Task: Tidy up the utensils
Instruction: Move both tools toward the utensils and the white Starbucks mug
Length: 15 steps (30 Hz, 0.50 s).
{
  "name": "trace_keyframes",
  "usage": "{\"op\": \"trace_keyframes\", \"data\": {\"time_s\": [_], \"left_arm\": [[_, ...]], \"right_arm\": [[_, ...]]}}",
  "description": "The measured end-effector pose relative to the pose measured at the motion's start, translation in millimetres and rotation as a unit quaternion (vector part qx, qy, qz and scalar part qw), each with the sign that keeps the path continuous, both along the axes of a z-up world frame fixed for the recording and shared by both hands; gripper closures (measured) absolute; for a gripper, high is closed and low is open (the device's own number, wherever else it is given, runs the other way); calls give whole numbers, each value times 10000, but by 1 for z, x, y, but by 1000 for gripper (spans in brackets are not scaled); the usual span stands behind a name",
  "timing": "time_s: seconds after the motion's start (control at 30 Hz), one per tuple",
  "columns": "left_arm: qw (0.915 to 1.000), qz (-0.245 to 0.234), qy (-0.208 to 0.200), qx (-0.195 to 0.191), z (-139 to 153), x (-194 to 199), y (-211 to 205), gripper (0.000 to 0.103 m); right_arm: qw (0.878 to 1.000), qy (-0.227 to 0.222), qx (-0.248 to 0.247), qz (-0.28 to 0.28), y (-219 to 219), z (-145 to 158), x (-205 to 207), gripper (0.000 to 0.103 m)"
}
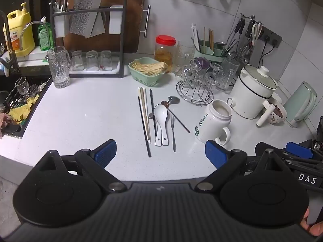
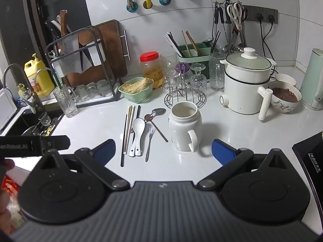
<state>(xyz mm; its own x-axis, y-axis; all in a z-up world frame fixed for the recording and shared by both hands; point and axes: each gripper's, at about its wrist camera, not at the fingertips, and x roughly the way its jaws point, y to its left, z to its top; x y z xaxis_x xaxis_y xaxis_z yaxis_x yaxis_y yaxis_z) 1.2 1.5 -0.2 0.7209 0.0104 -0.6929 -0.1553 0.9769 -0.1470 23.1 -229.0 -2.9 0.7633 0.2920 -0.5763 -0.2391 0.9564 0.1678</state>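
Utensil sorting: both claws wide, nothing held.
One chopstick (image 1: 143, 121) is best pinched at mid-length by the left gripper (image 1: 160, 153); the right gripper (image 2: 163, 151) stays clear of the mug (image 2: 184, 129).

Loose pile of chopsticks, spoons and fork (image 1: 161, 121) on pale countertop (image 1: 90, 121); white handled ceramic mug (image 1: 214, 123) just right; round wire glass rack (image 1: 194, 92) behind.

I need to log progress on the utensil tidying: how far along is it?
Nothing looks done yet. The chopsticks, white ceramic spoons, fork and metal spoons all lie loose on the countertop, and the white mug beside them looks empty. Nothing is in hand: the left claw and right claw are both open, hovering short of the utensils. All the sorting is left.
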Motion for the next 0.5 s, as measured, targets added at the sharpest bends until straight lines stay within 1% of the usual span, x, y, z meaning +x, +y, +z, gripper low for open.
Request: {"op": "trace_keyframes", "data": {"time_s": [0.13, 0.17, 0.2, 0.23, 0.3, 0.5], "left_arm": [[10000, 19, 14, -18, 5, -2, 0, 6], [10000, 10, -83, 20, 6, -7, -3, 6], [10000, 6, -93, -3, 7, -9, -3, 6], [9999, 9, -120, -87, 5, -12, 0, 6], [9999, 4, -115, -94, 3, -14, 1, 6], [9998, -29, -151, -82, 4, -23, 5, 6]], "right_arm": [[10000, 58, -45, 33, -3, -1, 0, 0], [9999, -12, -147, 74, 2, 1, -4, 0], [9998, -1, -189, 69, 4, -1, -5, 0], [9999, -28, -104, 69, 3, -2, -7, 0], [9999, 44, -123, 88, 2, -5, -4, 0], [9999, 64, -129, 58, 7, -5, -9, 0]]}}
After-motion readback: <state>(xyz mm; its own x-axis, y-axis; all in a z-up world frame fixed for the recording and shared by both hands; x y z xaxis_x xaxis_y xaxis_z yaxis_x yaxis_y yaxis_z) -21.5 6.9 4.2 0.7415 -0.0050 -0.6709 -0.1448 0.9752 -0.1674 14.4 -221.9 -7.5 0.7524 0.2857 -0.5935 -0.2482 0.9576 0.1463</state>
